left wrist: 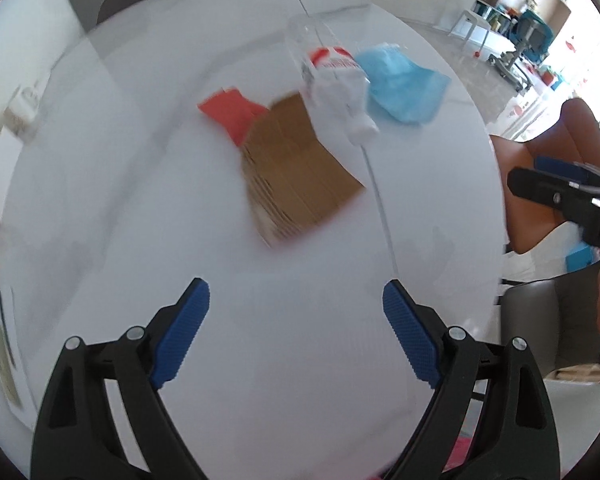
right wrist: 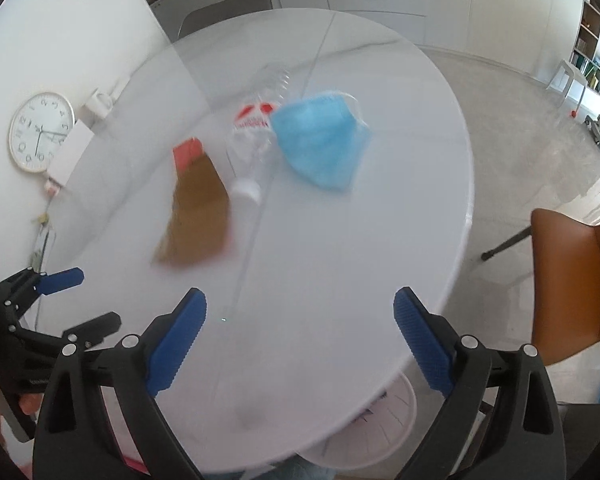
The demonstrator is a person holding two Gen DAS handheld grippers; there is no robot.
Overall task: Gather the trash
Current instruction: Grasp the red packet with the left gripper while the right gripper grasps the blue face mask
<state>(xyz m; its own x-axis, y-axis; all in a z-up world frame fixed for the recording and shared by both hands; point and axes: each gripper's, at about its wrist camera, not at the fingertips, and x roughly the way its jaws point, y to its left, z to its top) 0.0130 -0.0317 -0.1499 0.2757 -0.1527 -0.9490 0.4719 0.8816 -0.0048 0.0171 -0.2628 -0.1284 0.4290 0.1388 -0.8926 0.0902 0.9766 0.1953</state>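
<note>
- Hovering over the white tabletop (left wrist: 100,200), the left claw (left wrist: 296,330) and right claw (right wrist: 300,338) are both spread wide, holding nothing.
- The cardboard piece (left wrist: 296,172) lies straight ahead of the left claw, nearer than the clear bottle (right wrist: 256,148) and blue mask (right wrist: 320,140), its long side pointing away.

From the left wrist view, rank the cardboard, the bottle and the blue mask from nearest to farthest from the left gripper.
Left gripper is open and empty.
1. Cardboard, straight ahead, nearest.
2. Bottle, beyond the cardboard, slightly right.
3. Blue mask, far right; close to the bottle's range, but its near edge sits farther.
</note>
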